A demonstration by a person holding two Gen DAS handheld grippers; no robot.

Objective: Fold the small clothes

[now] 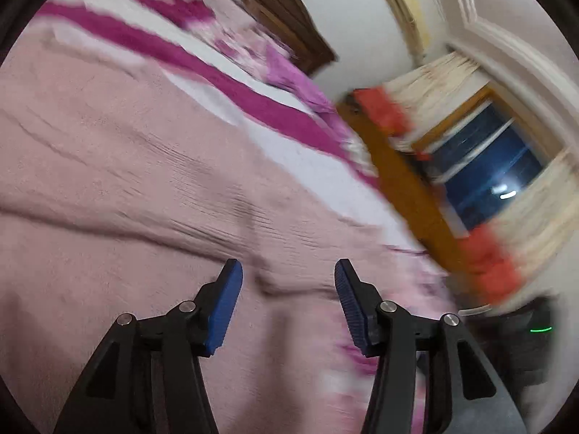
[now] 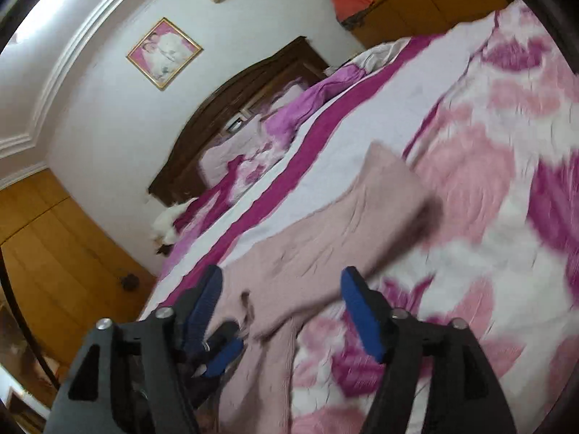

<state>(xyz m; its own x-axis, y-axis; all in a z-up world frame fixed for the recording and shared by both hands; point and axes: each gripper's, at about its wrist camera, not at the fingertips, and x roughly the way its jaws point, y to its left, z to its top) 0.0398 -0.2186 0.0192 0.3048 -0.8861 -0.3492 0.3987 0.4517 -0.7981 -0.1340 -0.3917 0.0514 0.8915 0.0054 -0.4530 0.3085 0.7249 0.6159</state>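
Observation:
A pale pink knitted garment lies spread on the bed and fills most of the left wrist view. My left gripper hovers low over it, jaws partly apart; a crease of the knit shows beyond them, and the blue pads press on nothing. In the right wrist view the same garment stretches away with one end folded over. My right gripper is open wide just above its near edge, nothing pinched. The left gripper shows beside the right one's left finger, at the garment's near corner.
The bed wears a pink, magenta and white flowered cover with a magenta stripe. A dark wooden headboard and purple pillows lie at the far end. Wooden wardrobes and a curtained window flank the bed.

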